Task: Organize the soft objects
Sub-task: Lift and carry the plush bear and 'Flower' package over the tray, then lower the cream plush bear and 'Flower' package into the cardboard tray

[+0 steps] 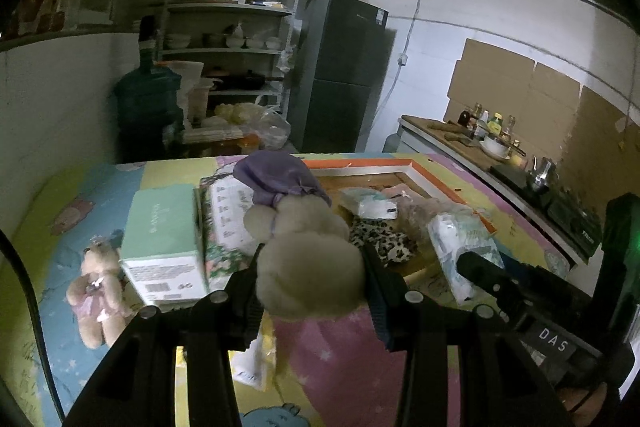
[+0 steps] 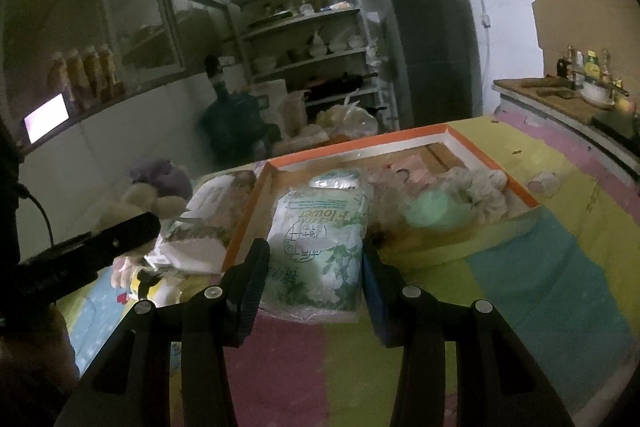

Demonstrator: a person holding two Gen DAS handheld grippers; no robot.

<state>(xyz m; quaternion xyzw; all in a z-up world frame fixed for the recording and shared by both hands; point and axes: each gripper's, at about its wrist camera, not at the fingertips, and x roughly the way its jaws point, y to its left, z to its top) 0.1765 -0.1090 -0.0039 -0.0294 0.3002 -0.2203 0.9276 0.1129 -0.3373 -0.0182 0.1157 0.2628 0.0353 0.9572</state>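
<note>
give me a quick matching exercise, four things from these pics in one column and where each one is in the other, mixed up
Things:
1. cream plush toy with purple cap
2. white tissue pack with green flower print
3. small beige teddy bear in pink dress
4. leopard-print soft item

Places:
A. inside the orange-rimmed wooden tray
B. gripped in the left claw
C. lying on the mat beside the mint green box
D. gripped in the right claw

Pairs: 1-B, 2-D, 3-C, 4-A
</note>
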